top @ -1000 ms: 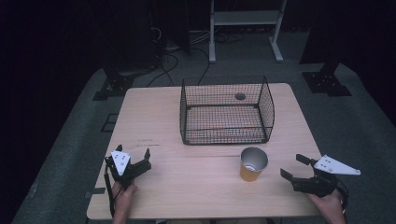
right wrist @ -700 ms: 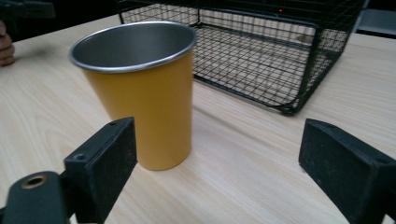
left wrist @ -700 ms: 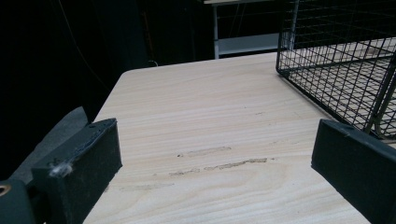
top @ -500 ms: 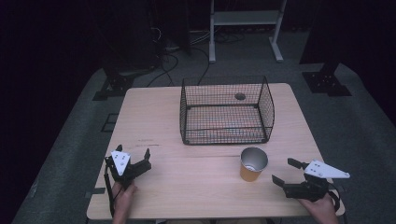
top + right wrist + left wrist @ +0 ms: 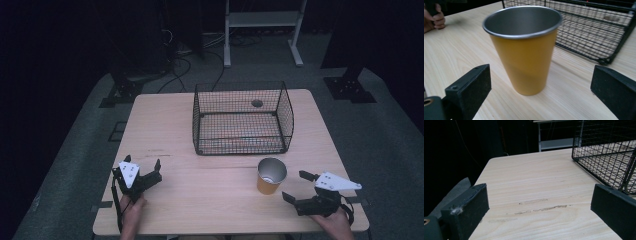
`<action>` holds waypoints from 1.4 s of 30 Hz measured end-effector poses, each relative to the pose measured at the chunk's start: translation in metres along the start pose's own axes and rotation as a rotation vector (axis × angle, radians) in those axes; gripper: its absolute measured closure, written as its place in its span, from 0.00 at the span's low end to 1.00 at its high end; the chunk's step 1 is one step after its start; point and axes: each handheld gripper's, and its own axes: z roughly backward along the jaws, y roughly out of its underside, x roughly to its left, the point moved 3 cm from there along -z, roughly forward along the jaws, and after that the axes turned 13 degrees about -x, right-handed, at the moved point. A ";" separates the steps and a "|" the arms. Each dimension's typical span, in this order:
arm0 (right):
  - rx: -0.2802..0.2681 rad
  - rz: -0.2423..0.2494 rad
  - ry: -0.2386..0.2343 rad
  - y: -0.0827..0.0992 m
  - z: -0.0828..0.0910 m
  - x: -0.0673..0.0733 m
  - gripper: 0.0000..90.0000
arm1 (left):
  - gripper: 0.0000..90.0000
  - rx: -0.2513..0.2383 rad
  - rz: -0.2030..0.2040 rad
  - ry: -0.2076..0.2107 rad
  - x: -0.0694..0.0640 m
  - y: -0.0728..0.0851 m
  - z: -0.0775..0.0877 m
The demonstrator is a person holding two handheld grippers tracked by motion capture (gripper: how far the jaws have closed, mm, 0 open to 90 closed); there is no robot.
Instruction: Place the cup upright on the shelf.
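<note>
Wooden table in dark room, yellow cup upright near front-right, just ahead of right gripper whose jaws are spread wide facing it, not touching, left gripper spread and idle well apart, wire basket close behind cup, table open around.

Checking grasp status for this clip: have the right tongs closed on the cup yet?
No, the right tongs stand wide open, with the upright cup on the table between their jaws, clear of both.
</note>
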 end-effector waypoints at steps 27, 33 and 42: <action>0.043 0.048 -0.029 -0.011 -0.044 0.013 0.00 | 0.01 0.003 0.004 -0.001 0.001 0.000 0.000; 0.048 0.046 -0.021 -0.011 -0.052 0.012 0.00 | 0.01 0.003 0.002 -0.002 0.001 0.000 0.000; 0.050 0.032 -0.024 -0.015 -0.060 0.011 0.00 | 0.01 0.001 0.009 -0.004 0.002 0.000 0.000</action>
